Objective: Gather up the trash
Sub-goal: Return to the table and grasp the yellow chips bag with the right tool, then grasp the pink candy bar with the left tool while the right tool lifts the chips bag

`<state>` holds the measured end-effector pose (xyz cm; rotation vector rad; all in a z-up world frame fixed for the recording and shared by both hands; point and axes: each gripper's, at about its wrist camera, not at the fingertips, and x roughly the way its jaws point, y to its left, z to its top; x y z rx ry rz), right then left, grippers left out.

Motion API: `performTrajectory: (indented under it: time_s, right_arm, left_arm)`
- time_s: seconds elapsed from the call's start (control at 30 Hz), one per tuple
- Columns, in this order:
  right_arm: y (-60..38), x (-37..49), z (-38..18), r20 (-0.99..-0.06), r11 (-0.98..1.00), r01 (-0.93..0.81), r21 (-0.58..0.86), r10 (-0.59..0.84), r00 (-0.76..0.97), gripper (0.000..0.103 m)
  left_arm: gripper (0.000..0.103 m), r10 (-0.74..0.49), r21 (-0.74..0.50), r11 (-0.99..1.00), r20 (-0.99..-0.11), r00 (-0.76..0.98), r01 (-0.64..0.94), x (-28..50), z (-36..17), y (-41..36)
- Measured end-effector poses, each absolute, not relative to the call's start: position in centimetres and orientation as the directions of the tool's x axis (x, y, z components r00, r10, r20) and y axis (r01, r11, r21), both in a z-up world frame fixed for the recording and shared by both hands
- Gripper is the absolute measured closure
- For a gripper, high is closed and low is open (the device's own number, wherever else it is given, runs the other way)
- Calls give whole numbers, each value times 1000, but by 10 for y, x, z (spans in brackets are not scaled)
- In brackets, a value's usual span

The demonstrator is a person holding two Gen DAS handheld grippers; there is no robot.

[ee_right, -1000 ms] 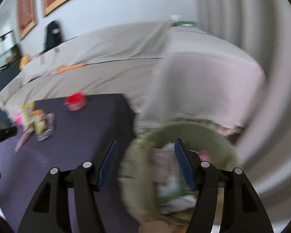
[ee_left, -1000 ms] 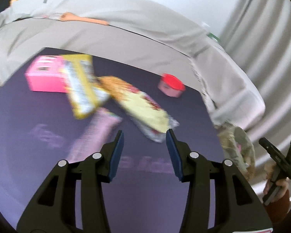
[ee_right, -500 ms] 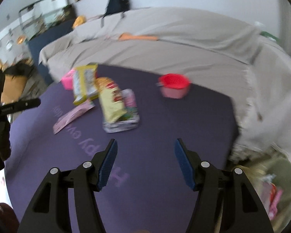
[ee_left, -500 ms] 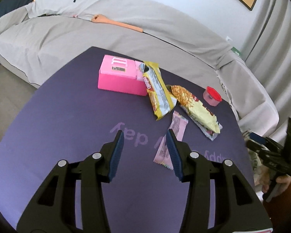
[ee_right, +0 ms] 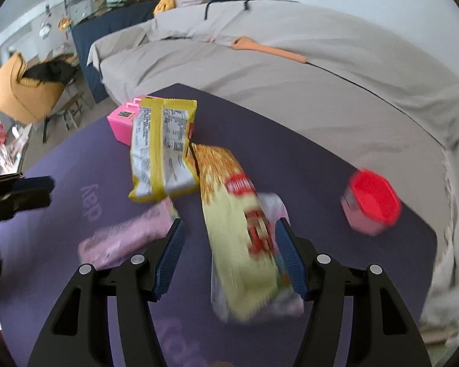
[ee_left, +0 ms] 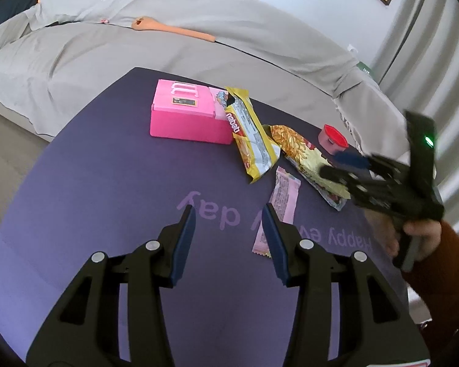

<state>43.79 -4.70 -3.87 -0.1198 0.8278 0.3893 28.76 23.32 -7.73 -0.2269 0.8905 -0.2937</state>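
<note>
Because it is a thin crinkled foil-and-plastic pouch, the long yellow noodle packet with red print (ee_right: 244, 238) should be light, limp and a little slippery, so I judge it best pinched across its narrow width near one end. It lies flat on the purple printed table mat (ee_right: 306, 159), directly at 12 o'clock between the spread fingers of the right gripper (ee_right: 229, 257), whose jaws stand released around it, closing on nothing. A pink wrapper (ee_right: 128, 238) lies at 10 o'clock, a yellow biscuit packet (ee_right: 162, 153) at 11.

While the right wrist view blurs the pouch, the left wrist view shows it sharply, with the right gripper (ee_left: 345, 168) above its near end. The left gripper (ee_left: 229, 235) hangs released, holding nothing, above the mat, the pink wrapper just at 1 o'clock.
</note>
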Motion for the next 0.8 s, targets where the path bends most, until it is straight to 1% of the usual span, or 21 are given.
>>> performTrajectory:
  time_s: [0.1, 0.13, 0.17, 0.27, 0.37, 0.5, 0.57, 0.67, 0.8]
  right_arm:
    - [-38, 457, -44, -758, 916, -399, 53, 297, 580, 47]
    - [-37, 461, -46, -765, 915, -400, 57, 298, 571, 52]
    - [-38, 464, -48, -772, 911, -406, 69, 307, 557, 61]
    - [-45, 464, -47, -777, 905, -411, 106, 333, 533, 72]
    - [-61, 453, -39, -767, 917, -379, 126, 332, 549, 74]
    - [-99, 424, -23, -732, 934, -302, 191, 341, 590, 74]
    - [-114, 408, -19, -727, 947, -261, 186, 312, 612, 74]
    - [-136, 387, -23, -736, 962, -201, 186, 272, 619, 74]
    - [-153, 367, -39, -763, 973, -127, 193, 230, 605, 74]
  left_arm:
    - [60, -352, -315, 934, -735, 580, 167, 286, -79, 231]
    - [60, -352, -313, 934, -737, 576, 170, 286, -80, 230]
    - [60, -352, -310, 935, -741, 572, 174, 286, -81, 228]
    - [60, -355, -307, 934, -747, 561, 182, 288, -84, 224]
    - [60, -365, -308, 931, -749, 552, 198, 291, -85, 217]
    - [60, -391, -306, 920, -753, 529, 244, 296, -86, 199]
    - [60, -397, -295, 916, -762, 511, 271, 300, -89, 187]
    - [60, -401, -287, 912, -778, 484, 294, 308, -93, 170]
    - [60, -368, -244, 921, -797, 478, 302, 322, -97, 149]
